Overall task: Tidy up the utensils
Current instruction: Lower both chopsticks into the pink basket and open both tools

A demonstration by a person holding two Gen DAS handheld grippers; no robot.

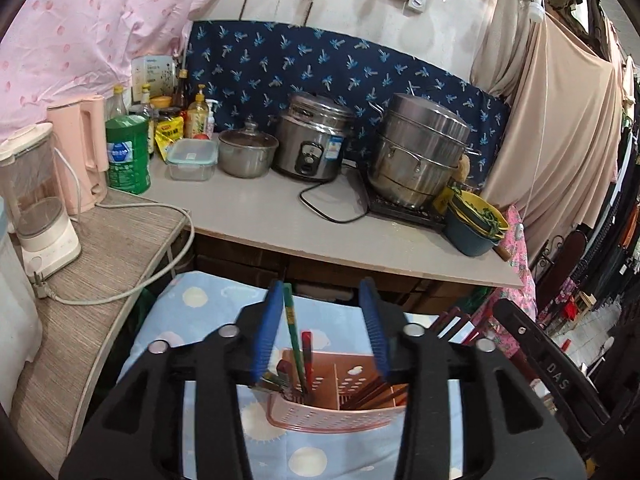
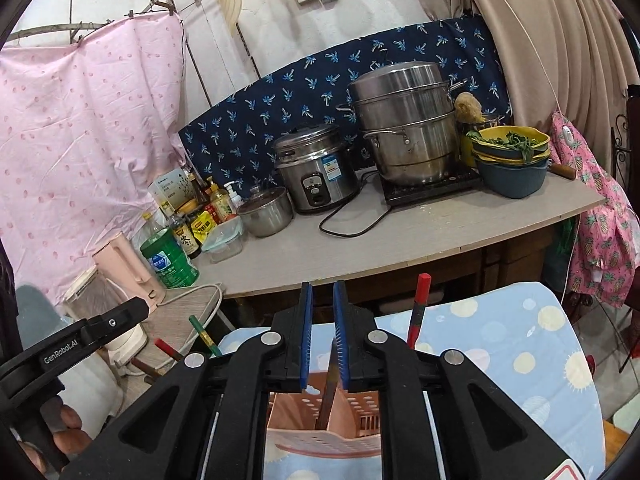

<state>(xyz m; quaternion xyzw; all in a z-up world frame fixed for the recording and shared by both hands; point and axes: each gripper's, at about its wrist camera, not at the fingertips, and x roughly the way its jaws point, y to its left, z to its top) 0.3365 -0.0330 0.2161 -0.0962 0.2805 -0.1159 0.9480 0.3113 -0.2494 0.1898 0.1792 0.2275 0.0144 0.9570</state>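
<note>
A pink perforated utensil holder stands on a blue cloth with pale circles. In the left wrist view my left gripper is open above it. A green-handled stick leans beside the left pad, a red one stands behind it, and dark chopsticks lie in the right compartment. In the right wrist view my right gripper has a narrow gap. A dark stick stands in the holder between the pads, next to the right one, unpressed. A red handle sticks up on the right.
Behind the cloth runs a counter with a rice cooker, a tall steamer pot, a small lidded pot, bottles, a green can and stacked bowls. A blender and cord sit left.
</note>
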